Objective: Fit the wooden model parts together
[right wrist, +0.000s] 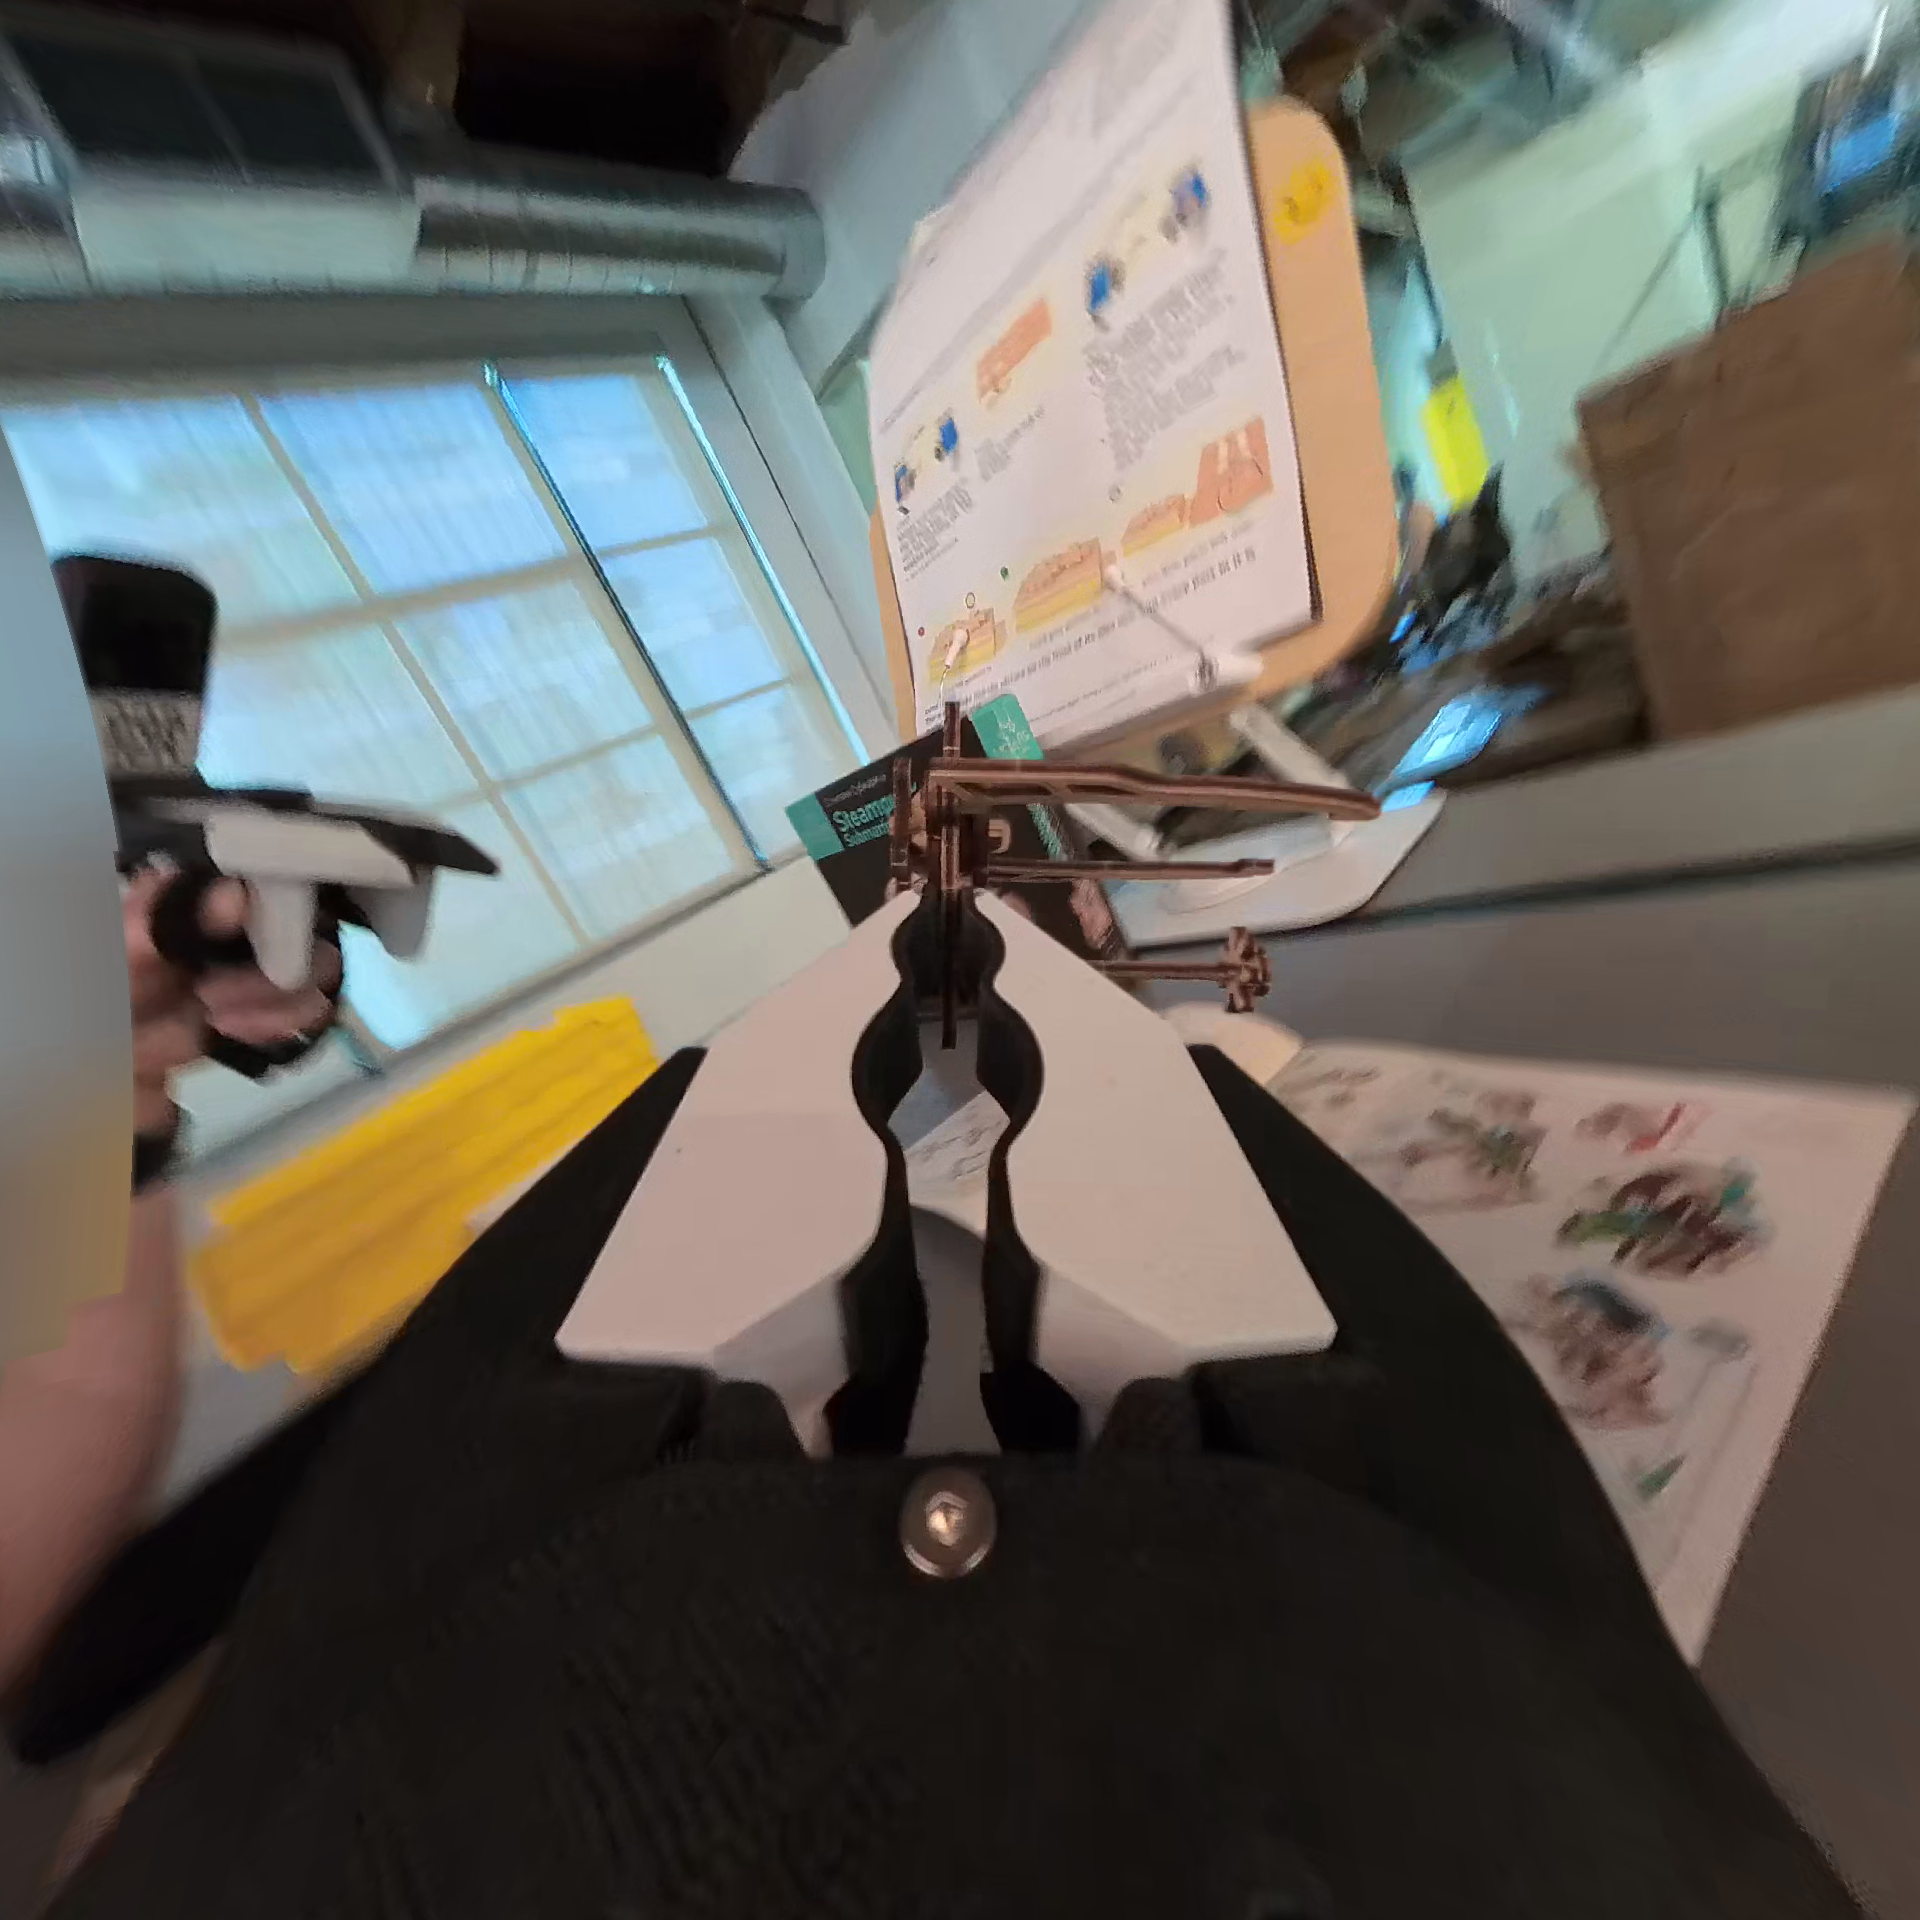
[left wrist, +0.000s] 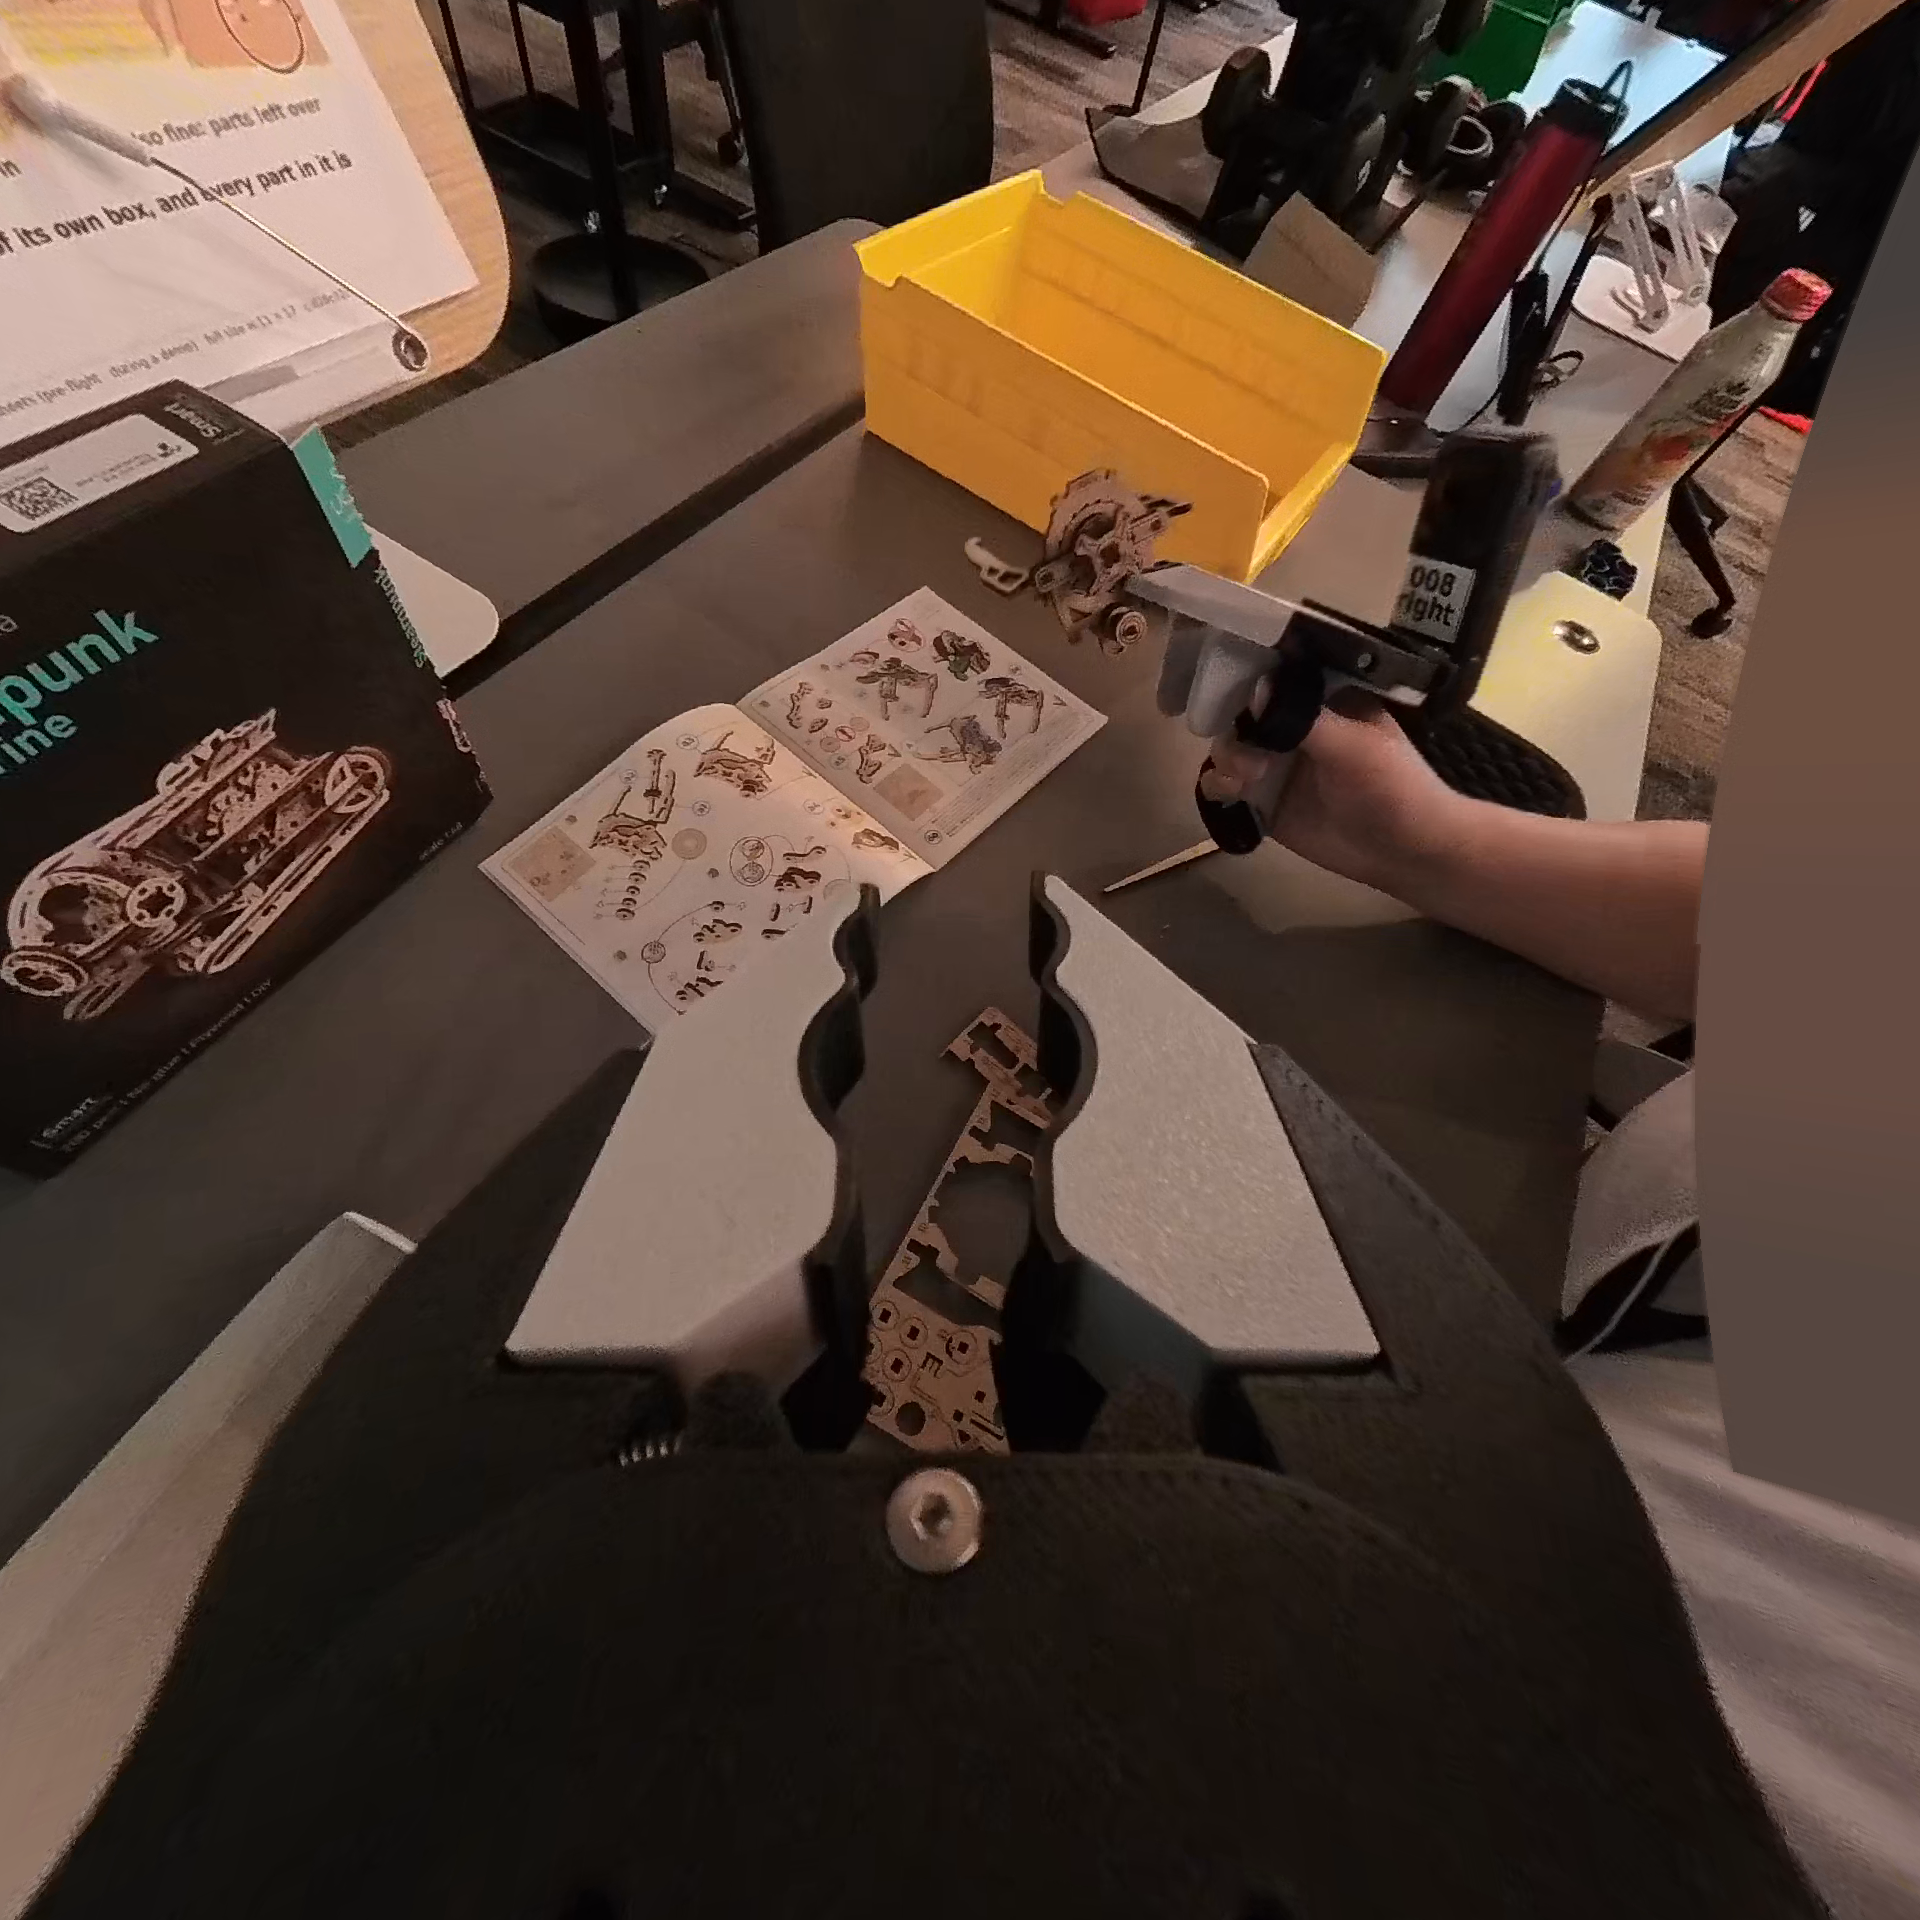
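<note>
Your right gripper [right wrist: 945,935] pinches the wooden model [right wrist: 951,831].
Your left gripper [left wrist: 951,925] hangs narrowly parted, empty, above the cut-out sheet [left wrist: 971,1226].

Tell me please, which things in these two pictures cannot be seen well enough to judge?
- Flat wooden sheet, left wrist view: the left gripper fingers cover its sides, so contact is unclear.
- Wooden assembly, right wrist view: seen edge-on in the right gripper; its shape is unreadable.
- Instruction booklet, right wrist view: motion-blurred.
- Yellow bin, left wrist view: its wall hides the floor inside.
</note>
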`<action>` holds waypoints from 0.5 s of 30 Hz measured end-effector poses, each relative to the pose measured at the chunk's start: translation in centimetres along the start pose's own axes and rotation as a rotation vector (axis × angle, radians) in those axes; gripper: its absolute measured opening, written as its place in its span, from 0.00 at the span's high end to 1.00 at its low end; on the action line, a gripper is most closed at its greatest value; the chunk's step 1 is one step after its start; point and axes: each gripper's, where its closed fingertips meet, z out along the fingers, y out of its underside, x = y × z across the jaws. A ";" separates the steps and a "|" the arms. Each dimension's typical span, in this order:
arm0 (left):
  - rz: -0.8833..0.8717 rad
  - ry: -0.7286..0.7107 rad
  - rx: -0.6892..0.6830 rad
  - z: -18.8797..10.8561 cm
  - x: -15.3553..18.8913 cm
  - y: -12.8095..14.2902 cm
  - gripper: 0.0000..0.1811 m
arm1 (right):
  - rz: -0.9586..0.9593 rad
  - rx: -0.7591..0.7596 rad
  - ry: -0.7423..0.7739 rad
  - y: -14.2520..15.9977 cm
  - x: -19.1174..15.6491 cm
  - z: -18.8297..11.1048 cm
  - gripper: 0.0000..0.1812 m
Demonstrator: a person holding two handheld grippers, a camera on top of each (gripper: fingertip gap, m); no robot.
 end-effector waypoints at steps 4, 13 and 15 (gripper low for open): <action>-0.004 0.009 -0.009 0.5 0.0 0.2 0.85 | 0.119 -0.013 0.015 0.7 1.1 -0.1 1.00; -0.048 0.088 -0.027 3.9 -0.4 1.5 0.83 | 0.258 -0.026 -0.005 1.0 1.4 0.0 1.00; -0.087 0.139 -0.005 5.3 -0.2 1.6 0.82 | 0.307 -0.026 -0.035 1.1 1.1 0.2 1.00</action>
